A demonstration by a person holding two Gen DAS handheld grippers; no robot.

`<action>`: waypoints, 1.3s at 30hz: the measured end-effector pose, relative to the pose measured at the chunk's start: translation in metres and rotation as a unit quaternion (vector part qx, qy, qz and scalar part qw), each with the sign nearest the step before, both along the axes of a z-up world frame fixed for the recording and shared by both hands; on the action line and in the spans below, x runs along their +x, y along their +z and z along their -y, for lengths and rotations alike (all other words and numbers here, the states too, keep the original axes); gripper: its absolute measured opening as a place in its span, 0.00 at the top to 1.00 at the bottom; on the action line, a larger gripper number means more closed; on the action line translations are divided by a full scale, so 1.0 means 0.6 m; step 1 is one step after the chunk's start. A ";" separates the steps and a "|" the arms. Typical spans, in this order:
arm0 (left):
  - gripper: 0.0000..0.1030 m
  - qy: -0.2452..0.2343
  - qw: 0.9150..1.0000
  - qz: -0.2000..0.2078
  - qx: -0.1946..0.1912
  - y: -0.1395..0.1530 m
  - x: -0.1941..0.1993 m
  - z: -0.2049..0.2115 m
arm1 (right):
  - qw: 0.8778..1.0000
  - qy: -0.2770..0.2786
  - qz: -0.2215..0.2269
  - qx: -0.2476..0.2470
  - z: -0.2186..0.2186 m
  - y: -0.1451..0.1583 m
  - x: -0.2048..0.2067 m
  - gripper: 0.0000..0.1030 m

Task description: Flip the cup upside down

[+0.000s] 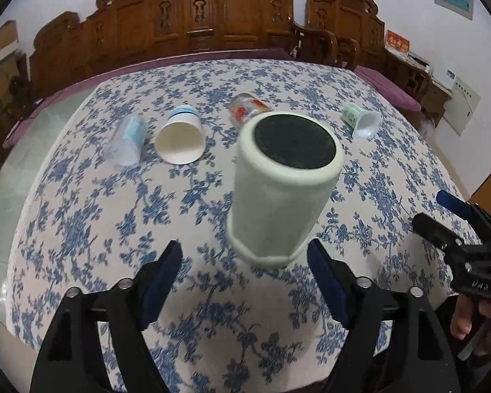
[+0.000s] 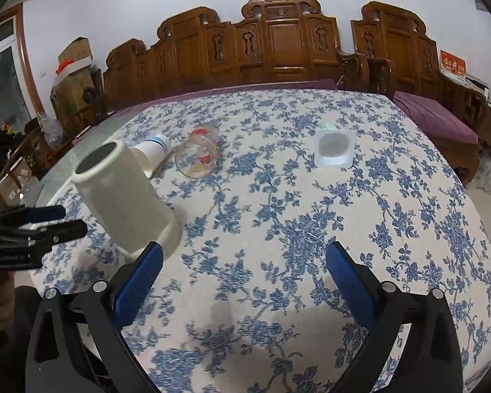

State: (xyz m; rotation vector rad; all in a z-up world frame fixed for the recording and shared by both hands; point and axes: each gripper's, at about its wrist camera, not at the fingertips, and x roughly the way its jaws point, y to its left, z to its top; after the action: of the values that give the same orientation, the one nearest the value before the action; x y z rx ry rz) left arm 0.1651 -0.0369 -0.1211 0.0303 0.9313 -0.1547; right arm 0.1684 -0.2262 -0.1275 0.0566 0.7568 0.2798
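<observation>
Both wrist cameras look forward over their own tongs, low and near the tabletop, facing the far carved bench. Both share the white cup, the left view closer.

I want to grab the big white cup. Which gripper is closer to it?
Left. The left gripper sits open right in front of the big white cup, its base between the fingers. The right gripper is open off to the cup's right.

Both grippers are black plastic: the left gripper has dark navy textured pads, the right gripper brighter blue ones. Silver screw heads dot each frame. A bare hand grips the right handle.
</observation>
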 end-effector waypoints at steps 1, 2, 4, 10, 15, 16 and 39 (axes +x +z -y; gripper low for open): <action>0.19 0.001 1.000 0.002 -0.002 0.002 -0.005 -0.005 | 1.000 0.001 -0.001 0.000 -0.004 0.004 -0.002 0.03; 0.17 0.003 1.000 0.006 -0.003 0.006 -0.012 -0.009 | 1.000 0.003 -0.003 0.003 -0.007 0.012 -0.005 0.03; 0.08 0.003 1.000 0.010 -0.009 0.014 -0.027 -0.017 | 1.000 0.006 0.001 0.006 -0.015 0.022 -0.017 0.03; 0.08 0.011 1.000 0.021 -0.013 0.035 -0.075 -0.034 | 1.000 0.001 -0.003 0.019 -0.036 0.047 -0.055 0.03; 0.08 0.015 0.998 0.055 -0.007 0.074 -0.127 -0.051 | 0.999 -0.009 0.025 0.023 -0.045 0.085 -0.108 0.03; 0.08 0.017 0.998 0.064 -0.005 0.083 -0.136 -0.053 | 0.999 -0.011 0.036 0.022 -0.047 0.096 -0.122 0.03; 0.07 0.052 0.970 0.235 0.013 0.218 -0.306 -0.056 | 0.981 -0.026 0.191 0.007 -0.073 0.254 -0.316 0.03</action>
State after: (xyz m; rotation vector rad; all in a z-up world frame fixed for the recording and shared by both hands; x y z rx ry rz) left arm -0.0185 -0.0032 0.0097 0.0400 0.4593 -0.0330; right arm -0.0213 -0.1826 0.0249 0.0344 0.3703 0.2377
